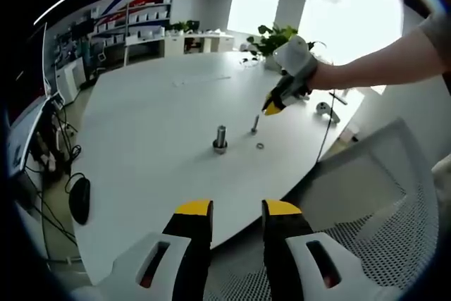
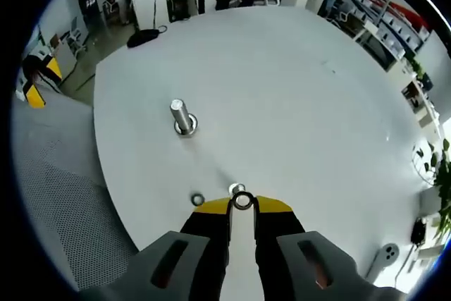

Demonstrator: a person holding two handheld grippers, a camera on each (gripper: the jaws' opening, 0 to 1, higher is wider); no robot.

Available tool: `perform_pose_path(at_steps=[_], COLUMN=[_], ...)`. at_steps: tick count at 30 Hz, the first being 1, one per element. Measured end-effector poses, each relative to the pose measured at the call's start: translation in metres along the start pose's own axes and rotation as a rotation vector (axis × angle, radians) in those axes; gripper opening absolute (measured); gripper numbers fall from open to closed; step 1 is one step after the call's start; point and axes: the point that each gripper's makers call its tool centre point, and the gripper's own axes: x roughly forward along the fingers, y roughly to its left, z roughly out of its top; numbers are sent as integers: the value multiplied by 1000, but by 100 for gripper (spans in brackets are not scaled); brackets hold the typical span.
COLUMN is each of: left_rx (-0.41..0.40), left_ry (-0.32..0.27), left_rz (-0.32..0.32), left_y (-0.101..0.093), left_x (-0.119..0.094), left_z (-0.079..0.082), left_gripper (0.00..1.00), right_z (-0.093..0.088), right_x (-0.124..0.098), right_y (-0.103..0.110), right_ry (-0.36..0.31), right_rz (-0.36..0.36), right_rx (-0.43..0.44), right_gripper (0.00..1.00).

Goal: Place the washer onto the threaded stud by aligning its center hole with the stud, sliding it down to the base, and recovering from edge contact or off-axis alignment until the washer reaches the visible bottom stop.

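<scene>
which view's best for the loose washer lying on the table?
Right gripper view: the loose washer lies flat on the white table, close, just off the right gripper, with its hole readable. In the left gripper view it is a tiny ring near the thin stud; hole barely resolved.

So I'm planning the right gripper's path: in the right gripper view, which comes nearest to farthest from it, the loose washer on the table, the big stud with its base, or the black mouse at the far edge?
1. Loose washer: just left of the right gripper.
2. Big stud: farther out on the white table, up and left.
3. Black mouse: at the table's far edge, top left.
</scene>
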Motion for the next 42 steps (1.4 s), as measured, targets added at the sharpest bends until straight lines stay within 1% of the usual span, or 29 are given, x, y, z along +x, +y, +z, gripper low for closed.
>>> perform_pose_path(at_steps=[4, 9, 14, 21, 23, 30, 37, 42], left_rx=[-1, -3, -2, -2, -2, -4, -4, -6], left_ry=[1, 2, 2, 3, 3, 3, 7, 6], left_rz=[0, -1, -3, -7, -8, -8, -10, -11], left_y=[0, 0, 0, -1, -1, -1, -1, -1], left_x=[0, 1, 1, 2, 2, 2, 1, 1], left_z=[0, -1, -1, -1, -1, -1, -1, -1], left_gripper=[26, 26, 26, 26, 26, 25, 25, 25], right_z=[3, 2, 1, 0, -1, -5, -12, -14], right_x=[6, 11, 13, 17, 19, 28, 44, 48], right_y=[0, 2, 3, 0, 0, 2, 3, 5], right_ry=[14, 31, 42, 56, 59, 79, 104, 114], right_rz=[7, 23, 23, 33, 33, 45, 60, 65], right_rx=[-22, -26, -40, -33, -45, -33, -16, -3], right_gripper=[14, 14, 14, 14, 14, 14, 14, 14])
